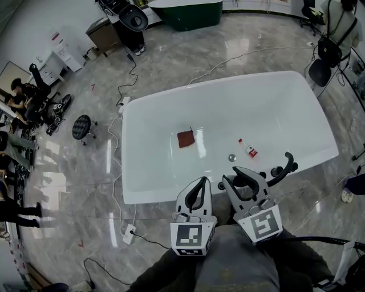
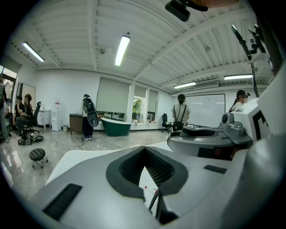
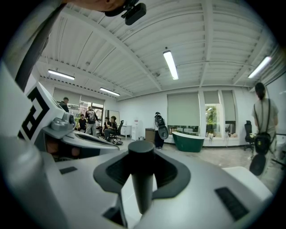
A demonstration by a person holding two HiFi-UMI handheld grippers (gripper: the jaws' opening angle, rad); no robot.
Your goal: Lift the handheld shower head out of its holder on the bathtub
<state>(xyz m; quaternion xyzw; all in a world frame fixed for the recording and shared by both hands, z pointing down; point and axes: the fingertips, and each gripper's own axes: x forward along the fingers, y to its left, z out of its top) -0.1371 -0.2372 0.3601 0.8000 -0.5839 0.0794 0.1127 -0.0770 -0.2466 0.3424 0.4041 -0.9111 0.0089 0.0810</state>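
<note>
The right gripper's [image 1: 244, 181] own view shows its jaws clamped on the upright dark shower head [image 3: 141, 179]. The head view places it over the tub's [image 1: 154, 195] near rim, towards the right corner. The left gripper [image 2: 144, 150] is closed and empty.

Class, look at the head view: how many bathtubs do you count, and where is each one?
2. The white bathtub fills the middle of the view. The dark green bathtub stands at the top edge, partly cut off. More may lie out of frame.
</note>
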